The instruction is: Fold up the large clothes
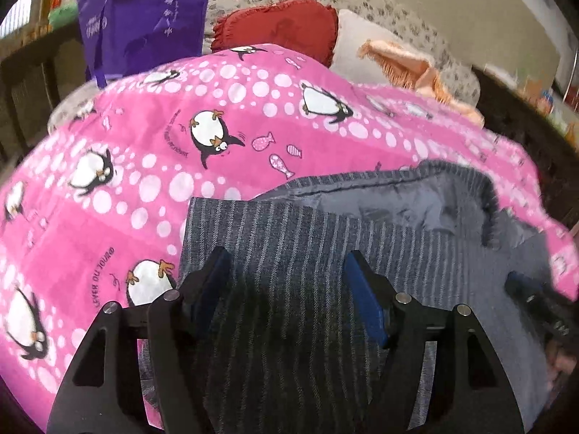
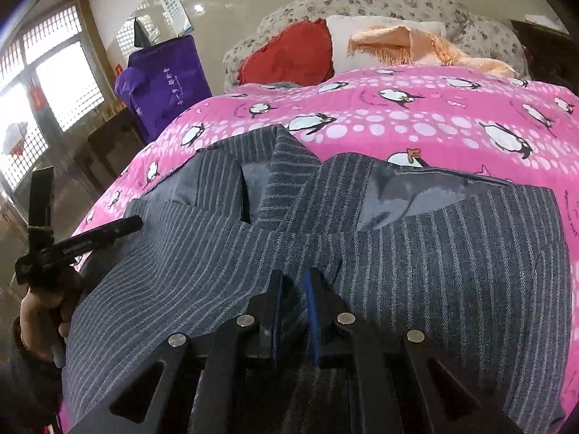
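Jaws of the left hand-held gripper (image 1: 287,271) stand apart at lower centre, nothing between them, hovering over the striped jacket (image 1: 289,246). The right hand-held gripper (image 2: 295,289) is nearly closed at lower centre, seemingly pinching a fold of the jacket, though the contact is hard to make out. The jacket lies spread, lining showing, on a pink quilt (image 2: 398,115) covering the bed, pillows (image 2: 289,54) at the top.

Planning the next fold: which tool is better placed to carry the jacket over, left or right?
Right. The right tool is shut on a pinch of the striped jacket; the left tool is open above the cloth, gripping nothing.
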`<state>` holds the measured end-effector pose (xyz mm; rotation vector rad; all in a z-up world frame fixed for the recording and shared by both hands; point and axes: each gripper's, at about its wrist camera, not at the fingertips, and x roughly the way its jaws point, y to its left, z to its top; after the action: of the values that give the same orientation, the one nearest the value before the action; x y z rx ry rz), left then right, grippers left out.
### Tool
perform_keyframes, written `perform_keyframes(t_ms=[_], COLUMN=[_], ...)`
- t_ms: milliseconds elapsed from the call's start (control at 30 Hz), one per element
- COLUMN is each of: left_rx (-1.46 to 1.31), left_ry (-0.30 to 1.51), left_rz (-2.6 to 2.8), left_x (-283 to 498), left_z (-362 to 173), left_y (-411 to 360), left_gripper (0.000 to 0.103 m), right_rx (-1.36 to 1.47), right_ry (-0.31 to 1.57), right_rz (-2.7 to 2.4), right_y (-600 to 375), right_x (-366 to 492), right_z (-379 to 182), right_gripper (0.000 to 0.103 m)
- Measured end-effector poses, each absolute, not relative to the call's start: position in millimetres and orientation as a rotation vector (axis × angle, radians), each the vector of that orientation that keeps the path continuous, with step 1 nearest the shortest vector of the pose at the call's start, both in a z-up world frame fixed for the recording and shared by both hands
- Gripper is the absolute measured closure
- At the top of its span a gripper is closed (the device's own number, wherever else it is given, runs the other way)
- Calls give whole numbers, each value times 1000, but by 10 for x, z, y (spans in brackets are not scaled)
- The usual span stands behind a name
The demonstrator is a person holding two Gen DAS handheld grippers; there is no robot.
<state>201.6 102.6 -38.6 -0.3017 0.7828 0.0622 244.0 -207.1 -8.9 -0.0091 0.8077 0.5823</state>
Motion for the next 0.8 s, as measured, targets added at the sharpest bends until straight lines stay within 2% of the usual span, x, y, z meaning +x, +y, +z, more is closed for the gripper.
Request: perform_keyframes(t_ms=[133, 200, 500, 800], left_rx=[-385, -392, -392, -239], left_ry=[764, 765, 768, 830], left_rz=[26, 11, 10, 82], left_x=[2006, 2019, 2007, 2125], left_z=[-374, -371, -370, -411], left_y=[1095, 1095, 1079, 888], left_gripper=[35, 31, 30, 23], right_rx=[-11, -9, -28, -11], right_ry=[804, 804, 807, 802], right_rz=[578, 577, 559, 566], right_y=[-2031, -2036, -1995, -2022], right_x=[2427, 2441, 2489, 2501], right_z=[-94, -100, -114, -107], right_gripper=[93, 93, 93, 93])
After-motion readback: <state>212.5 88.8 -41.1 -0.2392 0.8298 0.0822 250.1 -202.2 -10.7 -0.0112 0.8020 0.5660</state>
